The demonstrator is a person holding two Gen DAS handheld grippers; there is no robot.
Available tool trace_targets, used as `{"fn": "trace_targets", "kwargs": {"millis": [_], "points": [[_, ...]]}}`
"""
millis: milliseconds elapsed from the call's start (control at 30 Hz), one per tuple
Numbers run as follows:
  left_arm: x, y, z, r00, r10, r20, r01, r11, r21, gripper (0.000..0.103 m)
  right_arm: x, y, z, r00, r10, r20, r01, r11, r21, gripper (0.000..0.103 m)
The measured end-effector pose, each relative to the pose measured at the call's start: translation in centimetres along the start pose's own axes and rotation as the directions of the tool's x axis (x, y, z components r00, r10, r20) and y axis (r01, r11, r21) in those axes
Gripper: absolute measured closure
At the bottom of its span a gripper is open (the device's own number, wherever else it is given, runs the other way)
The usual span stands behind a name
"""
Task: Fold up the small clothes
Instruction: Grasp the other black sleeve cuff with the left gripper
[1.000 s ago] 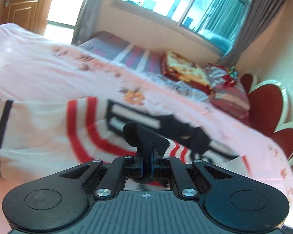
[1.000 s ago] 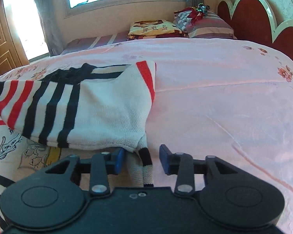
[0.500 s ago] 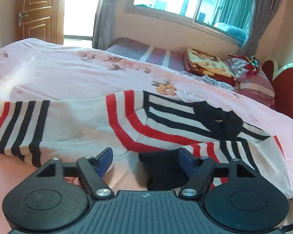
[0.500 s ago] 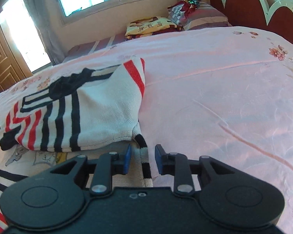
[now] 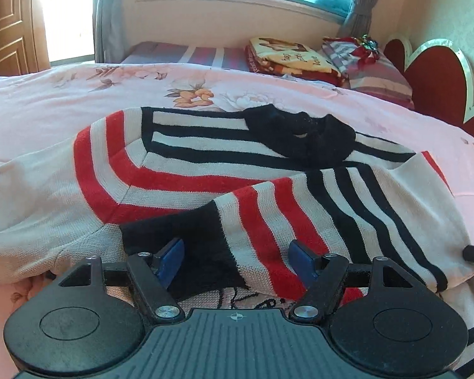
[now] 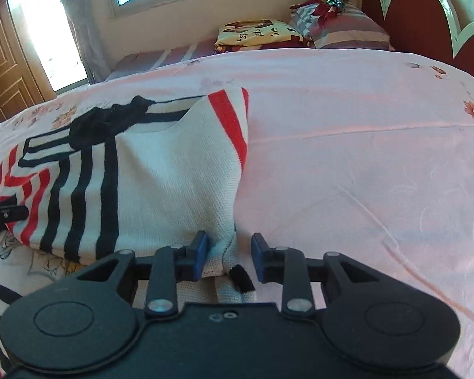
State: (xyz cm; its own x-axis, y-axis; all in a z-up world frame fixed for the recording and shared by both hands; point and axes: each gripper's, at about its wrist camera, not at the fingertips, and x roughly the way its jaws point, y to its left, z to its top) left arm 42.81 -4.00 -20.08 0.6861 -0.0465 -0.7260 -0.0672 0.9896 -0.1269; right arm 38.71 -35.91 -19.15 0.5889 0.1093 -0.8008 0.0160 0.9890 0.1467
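A small white knit sweater (image 5: 186, 170) with red and black stripes and a black collar (image 5: 303, 132) lies on the pink bedspread (image 5: 47, 110). One sleeve is folded across the body, its black cuff (image 5: 202, 249) lying between the open jaws of my left gripper (image 5: 237, 257). In the right wrist view the sweater (image 6: 161, 183) lies at the left. My right gripper (image 6: 229, 254) is open, with the sweater's lower corner and a black-edged strip of knit between its jaws. The left gripper's tip (image 6: 3, 214) shows at the far left.
Folded blankets (image 5: 287, 60) and a striped pillow (image 5: 373, 75) lie at the far end of the bed by a red headboard (image 5: 436, 79). A window and curtains are behind, a wooden door (image 5: 6, 31) at the left. Bare pink bedspread (image 6: 363, 158) stretches to the sweater's right.
My left gripper was shut on the black cuff one second ago; it has opened and the sleeve now lies across the sweater. My right gripper narrowed, then widened a little around the sweater's corner.
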Motion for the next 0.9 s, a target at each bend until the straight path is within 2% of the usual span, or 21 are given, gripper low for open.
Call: {"fn": "trace_targets", "kwargs": {"millis": [33, 133, 200, 267, 333, 400, 467, 500, 600, 667, 700, 733, 767, 800, 833, 900], "points": [[-0.2, 0.0, 0.3, 1.0, -0.006, 0.008, 0.006, 1.0, -0.021, 0.03, -0.3, 0.0, 0.6, 0.999, 0.026, 0.025, -0.027, 0.999, 0.018, 0.074], [0.5, -0.4, 1.1, 1.0, -0.01, 0.012, 0.01, 0.999, -0.03, 0.03, 1.1, -0.1, 3.2, 0.998, 0.035, 0.061, -0.037, 0.998, 0.043, 0.06], [1.5, -0.6, 1.3, 1.0, 0.006, 0.013, -0.006, 1.0, -0.028, 0.03, 3.5, -0.6, 4.9, 0.999, 0.013, 0.046, -0.016, 0.998, 0.059, 0.06], [2.2, -0.7, 1.2, 1.0, 0.024, 0.014, -0.024, 1.0, -0.016, 0.03, 5.6, -1.5, 6.3, 0.999, 0.042, 0.027, -0.045, 0.991, 0.125, 0.061], [2.5, -0.7, 1.0, 0.999, 0.04, 0.027, -0.04, 0.999, -0.001, 0.03, 7.3, -1.7, 7.3, 0.999, 0.048, 0.02, -0.051, 0.989, 0.136, 0.06], [2.5, -0.9, 0.8, 0.998, 0.053, 0.033, -0.053, 0.998, 0.018, 0.03, 8.0, -1.4, 7.9, 0.998, 0.061, 0.025, -0.064, 0.989, 0.131, 0.066], [2.4, -0.9, 0.6, 0.998, 0.055, 0.038, -0.056, 0.998, 0.02, 0.03, 7.9, -0.9, 7.9, 0.999, 0.024, 0.04, -0.027, 0.997, 0.078, 0.075], [2.4, -0.9, 0.5, 0.998, 0.054, 0.043, -0.055, 0.998, 0.02, 0.03, 8.0, -1.1, 7.6, 0.999, -0.017, 0.051, 0.015, 0.999, 0.047, 0.075], [2.3, -1.1, 0.9, 0.997, 0.067, 0.026, -0.067, 0.997, 0.024, 0.03, 8.0, -1.9, 7.5, 0.999, -0.01, 0.051, 0.006, 0.997, 0.08, 0.073], [1.4, -1.1, 1.4, 0.997, 0.077, 0.011, -0.077, 0.997, -0.008, 0.03, 7.2, -0.9, 7.7, 0.997, -0.055, 0.061, 0.052, 0.998, 0.044, 0.066], [0.9, -1.1, 1.4, 0.997, 0.077, 0.021, -0.077, 0.997, -0.016, 0.03, 6.4, -0.5, 7.7, 0.994, -0.068, 0.082, 0.065, 0.997, 0.029, 0.065], [0.7, -1.1, 1.3, 0.996, 0.08, 0.027, -0.08, 0.997, -0.015, 0.027, 5.6, 0.1, 7.5, 0.992, -0.068, 0.104, 0.067, 0.998, 0.01, 0.065], [0.9, -1.1, 1.0, 0.996, 0.086, 0.018, -0.085, 0.996, -0.009, 0.012, 4.9, 0.8, 7.2, 0.991, -0.058, 0.117, 0.06, 0.998, -0.015, 0.064], [1.4, -1.1, 0.7, 0.996, 0.092, -0.001, -0.092, 0.996, -0.005, 0.008, 4.5, 1.5, 6.7, 0.993, -0.036, 0.113, 0.04, 0.998, -0.038, 0.065], [2.0, -1.1, 0.4, 0.995, 0.099, -0.019, -0.099, 0.995, 0.001, 0.007, 4.2, 2.4, 6.3, 0.994, -0.014, 0.113, 0.021, 0.998, -0.063, 0.065], [2.1, -1.4, 0.2, 0.994, 0.113, -0.005, -0.113, 0.993, 0.034, 0.005, 4.2, 4.4, 5.2, 0.994, 0.009, 0.107, 0.006, 0.99, -0.142, 0.067]]}}
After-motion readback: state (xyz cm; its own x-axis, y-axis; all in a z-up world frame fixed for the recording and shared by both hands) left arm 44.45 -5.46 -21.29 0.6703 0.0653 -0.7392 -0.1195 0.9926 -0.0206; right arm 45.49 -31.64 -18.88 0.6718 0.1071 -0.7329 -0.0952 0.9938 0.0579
